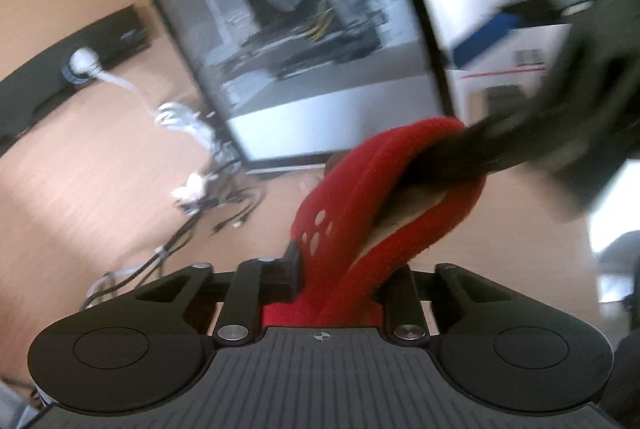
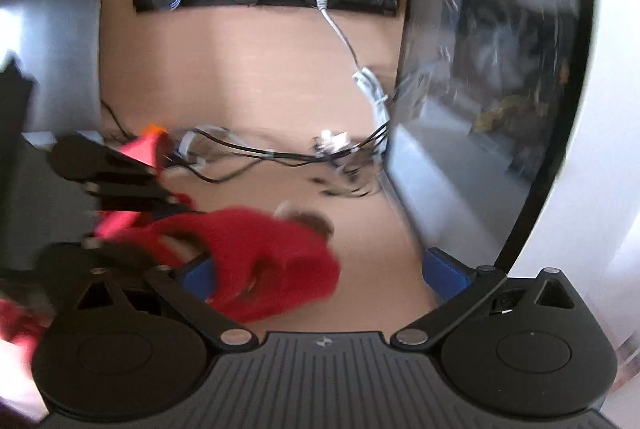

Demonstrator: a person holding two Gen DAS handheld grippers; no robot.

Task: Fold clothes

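item: red garment (image 1: pixel 360 213), small, fleecy, lifted clear of the tabletop (image 1: pixel 100 181); step in hand judged to be the pick-up before the first fold. left gripper (image 1: pixel 320 293), jaws closed on one end of the cloth, which runs forward and up from between them. right gripper (image 2: pixel 320 269), jaws wide apart and empty, cloth bunched by its left jaw; next move likely calls for it to close on a free edge.
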